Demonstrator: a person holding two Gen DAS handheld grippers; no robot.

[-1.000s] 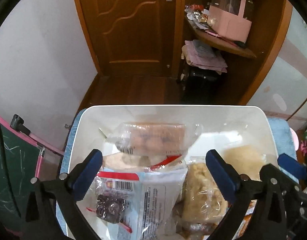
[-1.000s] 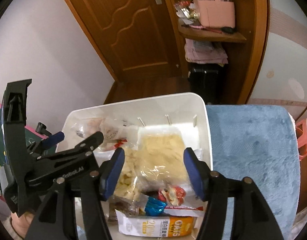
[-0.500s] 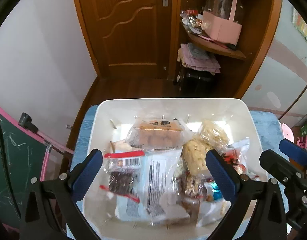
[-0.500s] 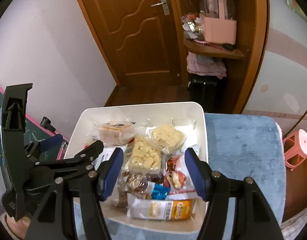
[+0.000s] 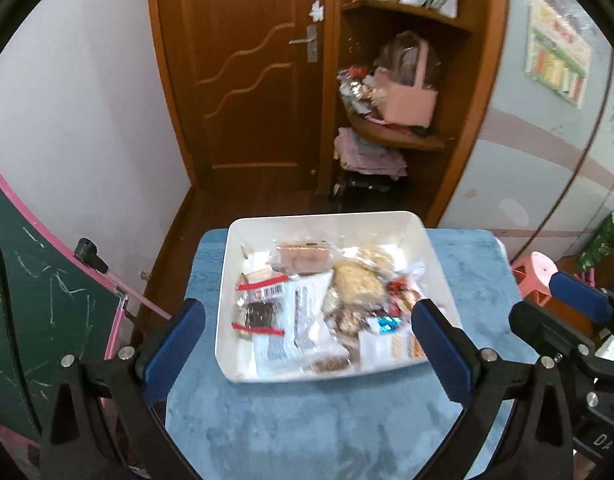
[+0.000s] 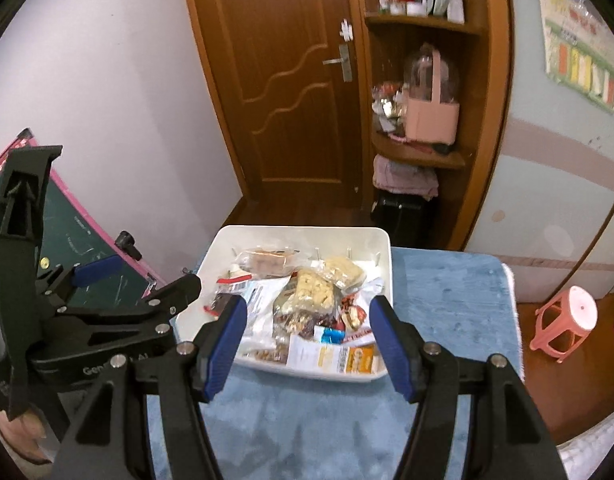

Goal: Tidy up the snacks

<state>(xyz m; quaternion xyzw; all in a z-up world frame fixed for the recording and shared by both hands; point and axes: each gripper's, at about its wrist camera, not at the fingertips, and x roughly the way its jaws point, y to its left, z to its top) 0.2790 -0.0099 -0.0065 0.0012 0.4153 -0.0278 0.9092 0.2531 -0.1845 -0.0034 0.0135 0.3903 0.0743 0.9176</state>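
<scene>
The white tray [image 6: 385,248] of snacks [image 6: 307,300] is seen ahead and below both grippers — neither clearly nearer. The left gripper [image 5: 307,344] and right gripper [image 6: 307,340] are held apart — nothing is clamped.

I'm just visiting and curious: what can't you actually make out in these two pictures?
- Print on the snack packets: blurred in both views.
- White tray's floor: covered by packets.
- Near right tray corner, left view: behind the left hand-held gripper's finger.
- Wall poster: too small to read.
</scene>
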